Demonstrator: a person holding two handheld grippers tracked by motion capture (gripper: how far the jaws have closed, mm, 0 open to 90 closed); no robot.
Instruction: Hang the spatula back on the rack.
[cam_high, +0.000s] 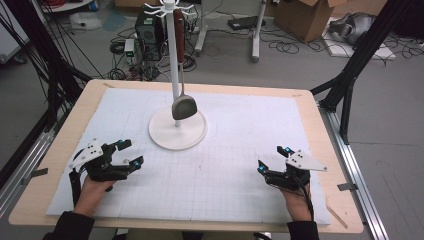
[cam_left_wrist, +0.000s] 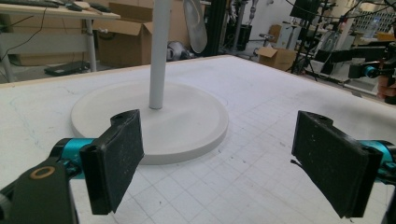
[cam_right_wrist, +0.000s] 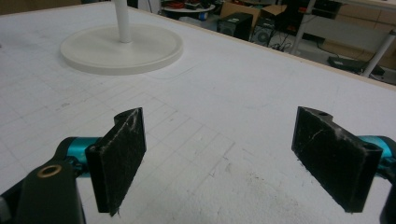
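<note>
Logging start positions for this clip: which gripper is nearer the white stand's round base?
Left. The left gripper sits just off the round base, at its near-left edge. The right gripper is farther away, to the base's near right. Both are open.

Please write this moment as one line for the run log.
left hand-held gripper: open, empty, on mat | right hand-held gripper: open, empty, on mat | spatula: hangs on white stand | contact: none

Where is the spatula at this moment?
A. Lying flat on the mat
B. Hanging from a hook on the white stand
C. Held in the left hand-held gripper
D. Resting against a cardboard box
B: the spatula hangs handle-up from the top hooks of the white stand, its blade just above the round base.
</note>
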